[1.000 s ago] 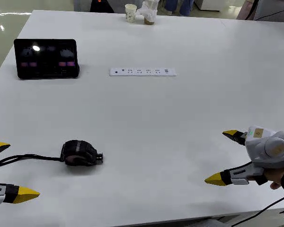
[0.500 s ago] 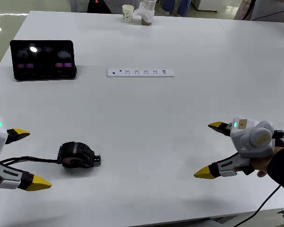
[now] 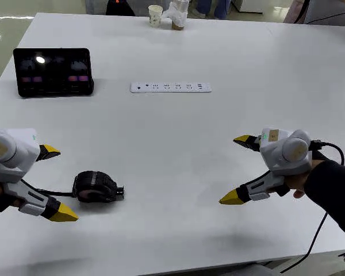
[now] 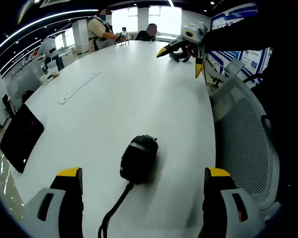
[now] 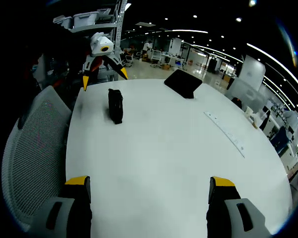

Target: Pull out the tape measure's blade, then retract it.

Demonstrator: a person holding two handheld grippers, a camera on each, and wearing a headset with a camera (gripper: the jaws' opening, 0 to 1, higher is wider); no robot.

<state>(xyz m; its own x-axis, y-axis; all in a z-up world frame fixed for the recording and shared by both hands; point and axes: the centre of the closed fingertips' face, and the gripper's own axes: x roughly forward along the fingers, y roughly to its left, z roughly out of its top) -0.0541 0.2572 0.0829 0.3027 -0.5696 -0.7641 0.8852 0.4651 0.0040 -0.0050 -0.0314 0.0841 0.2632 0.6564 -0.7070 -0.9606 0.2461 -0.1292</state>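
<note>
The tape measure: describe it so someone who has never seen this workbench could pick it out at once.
On the big white table, look to the near left side, by the left gripper. Ahead of its yellow-tipped fingers lies the tape measure: a rounded black case trailing a black cord, unlike the flat tablet and white power strip beyond.

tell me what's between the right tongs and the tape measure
Just bare white table from the right tongs to the tape measure, per the head view.
</note>
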